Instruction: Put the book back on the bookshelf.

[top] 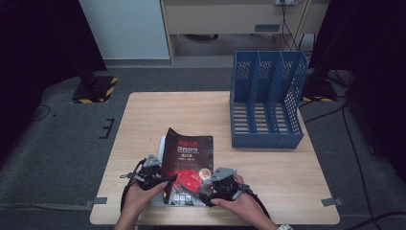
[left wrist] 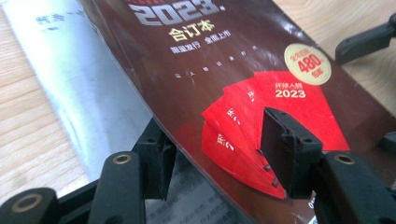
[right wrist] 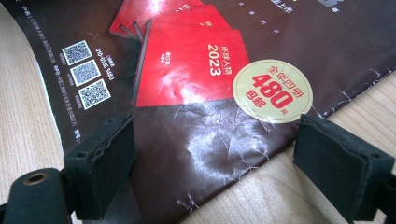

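While your left gripper [left wrist: 215, 154] straddles the magazine's [top: 187, 158] lifted cover edge — jaws parted, not pinching — your right gripper [right wrist: 215, 172] gapes open over its corner.

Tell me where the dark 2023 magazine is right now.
In the high view the dark magazine lies at the table's near edge, between the left claw and right claw, with the blue file rack beyond it to the right.

Light wood surface [top: 268, 182] on grey carpet floor [top: 57, 143]; white panel [top: 125, 28] behind; black stand, hazard-striped base [top: 95, 90] left; dim edges.
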Motion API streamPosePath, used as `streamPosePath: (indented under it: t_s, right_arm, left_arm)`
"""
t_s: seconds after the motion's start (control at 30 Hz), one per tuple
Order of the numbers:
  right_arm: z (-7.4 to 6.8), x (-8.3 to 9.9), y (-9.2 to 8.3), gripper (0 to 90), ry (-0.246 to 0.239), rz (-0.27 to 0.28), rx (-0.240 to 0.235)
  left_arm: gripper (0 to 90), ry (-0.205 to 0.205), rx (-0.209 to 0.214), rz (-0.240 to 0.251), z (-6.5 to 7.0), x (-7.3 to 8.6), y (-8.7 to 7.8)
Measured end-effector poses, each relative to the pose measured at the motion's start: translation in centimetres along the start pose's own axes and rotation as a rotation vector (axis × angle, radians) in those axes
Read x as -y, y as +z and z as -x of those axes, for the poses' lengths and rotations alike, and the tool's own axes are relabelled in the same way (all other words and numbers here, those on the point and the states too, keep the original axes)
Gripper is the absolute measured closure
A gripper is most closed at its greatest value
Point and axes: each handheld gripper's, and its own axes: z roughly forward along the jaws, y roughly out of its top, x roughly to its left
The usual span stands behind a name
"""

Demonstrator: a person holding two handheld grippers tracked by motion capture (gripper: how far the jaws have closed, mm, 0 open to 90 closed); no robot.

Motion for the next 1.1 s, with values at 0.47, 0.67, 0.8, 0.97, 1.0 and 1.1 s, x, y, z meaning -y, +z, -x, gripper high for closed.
streamPosePath:
  t_s: [0.47,0.67,0.8,0.97,1.0,1.1]
  right_arm:
    - [0.0,0.0,0.0,13.2,-0.001,0.0,0.0]
    - [0.0,0.0,0.0,13.2,0.0,0.0,-0.001]
    - [0.0,0.0,0.0,13.2,-0.001,0.0,-0.001]
    - [0.0,0.0,0.0,13.2,-0.001,0.0,0.0]
    - [-0.01,0.0,-0.01,13.2,0.001,0.0,0.001]
    - [0.0,0.0,-0.01,13.1,0.002,0.001,0.0]
  left_arm:
    - [43.1,-0.026,0.006,0.041,-0.95,-0.7,-0.1]
    - [46.2,0.004,0.003,-0.011,-0.66,-0.53,0.37]
    - [56.3,0.004,-0.002,-0.046,-0.63,-0.16,0.55]
    - [69.5,-0.01,-0.008,-0.056,-0.75,0.01,0.46]
    - [71.6,-0.016,-0.008,-0.054,-0.83,0.03,0.45]
    - [77.6,-0.02,-0.002,-0.058,-0.78,0.0,0.47]
